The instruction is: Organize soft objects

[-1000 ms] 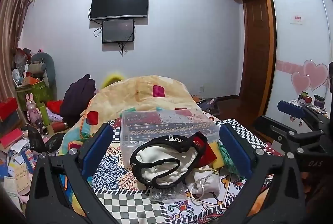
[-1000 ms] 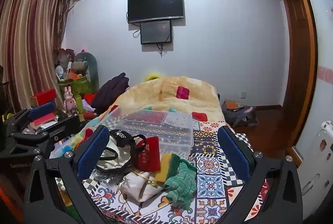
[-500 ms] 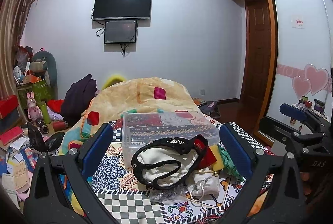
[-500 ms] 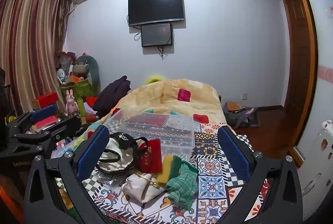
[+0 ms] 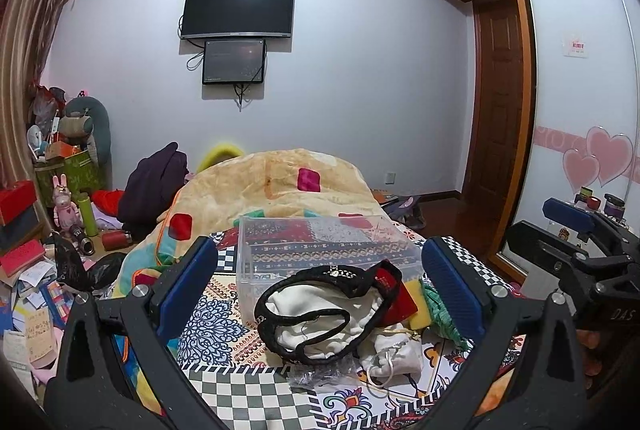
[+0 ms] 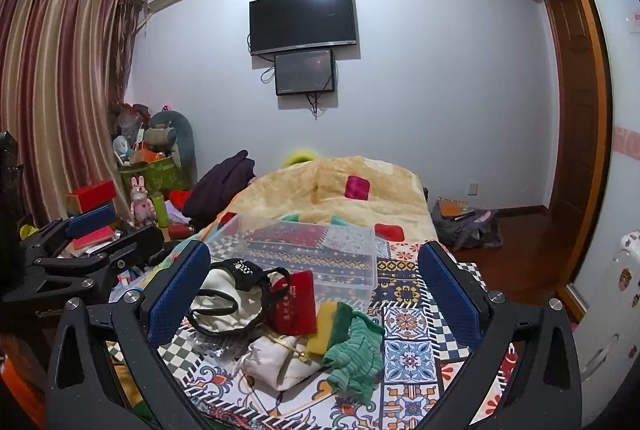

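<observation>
- Soft pile: white cloth bag with black trim, red fabric pouch, yellow-and-green sponge, green knitted cloth and small white drawstring pouch lie heaped together on the patterned patchwork bedspread, just in front of the bin.
- Container: clear rectangular plastic bin sits behind the heap, touching it; nothing soft inside, only the bedspread pattern showing through.
- Left gripper: blue-padded fingers spread wide, holding nothing, framing the bag and the bin's front wall from above.
- Right gripper: fingers likewise wide apart and empty, hovering over the heap.
- Beyond the bin: beige blanket with coloured patches mounded on the bed; dark purple garment at its left.
- Room: black wall-mounted television with smaller screen below, striped curtain, wooden door, cluttered floor at left.
- Against a second ago: both views have drifted slightly lower on the wall; the heap and bin are unmoved and the fingers are just as wide.
</observation>
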`<state>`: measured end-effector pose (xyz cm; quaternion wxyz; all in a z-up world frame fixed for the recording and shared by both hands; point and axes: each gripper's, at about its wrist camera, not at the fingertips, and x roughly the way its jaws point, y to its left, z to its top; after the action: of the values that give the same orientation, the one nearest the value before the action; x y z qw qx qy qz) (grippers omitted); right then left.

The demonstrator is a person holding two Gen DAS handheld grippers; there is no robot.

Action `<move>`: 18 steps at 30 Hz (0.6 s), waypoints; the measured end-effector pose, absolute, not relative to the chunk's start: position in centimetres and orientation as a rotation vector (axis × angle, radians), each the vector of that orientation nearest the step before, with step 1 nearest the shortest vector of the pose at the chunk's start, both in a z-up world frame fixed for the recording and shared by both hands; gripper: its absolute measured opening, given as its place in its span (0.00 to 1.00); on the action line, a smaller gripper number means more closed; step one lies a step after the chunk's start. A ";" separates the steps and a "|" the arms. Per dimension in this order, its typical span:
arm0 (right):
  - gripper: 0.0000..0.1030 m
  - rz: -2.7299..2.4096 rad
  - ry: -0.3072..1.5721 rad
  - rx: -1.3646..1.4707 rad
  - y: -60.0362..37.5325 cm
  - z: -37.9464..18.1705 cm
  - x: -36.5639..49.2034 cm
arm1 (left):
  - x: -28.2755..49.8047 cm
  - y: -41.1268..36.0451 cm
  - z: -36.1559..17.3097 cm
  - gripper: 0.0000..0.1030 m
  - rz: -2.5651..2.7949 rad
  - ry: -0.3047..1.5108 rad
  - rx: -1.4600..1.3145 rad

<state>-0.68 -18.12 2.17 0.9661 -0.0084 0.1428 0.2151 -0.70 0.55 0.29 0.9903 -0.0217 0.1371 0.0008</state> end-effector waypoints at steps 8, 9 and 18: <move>1.00 0.436 0.288 -0.015 -18.1 2.2 -0.7 | -0.8 0.4 0.4 1.00 0.001 0.268 -0.042; 1.00 0.436 0.289 -0.015 -18.1 2.2 -0.7 | -0.8 0.4 0.4 1.00 0.002 0.267 -0.042; 1.00 0.436 0.287 -0.014 -18.1 2.2 -0.8 | -0.9 0.6 0.5 1.00 0.006 0.267 -0.048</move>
<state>-0.79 -18.09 2.17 0.9661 -0.0071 0.1418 0.2155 -0.90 0.61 0.49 0.9908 -0.0242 0.1333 0.0028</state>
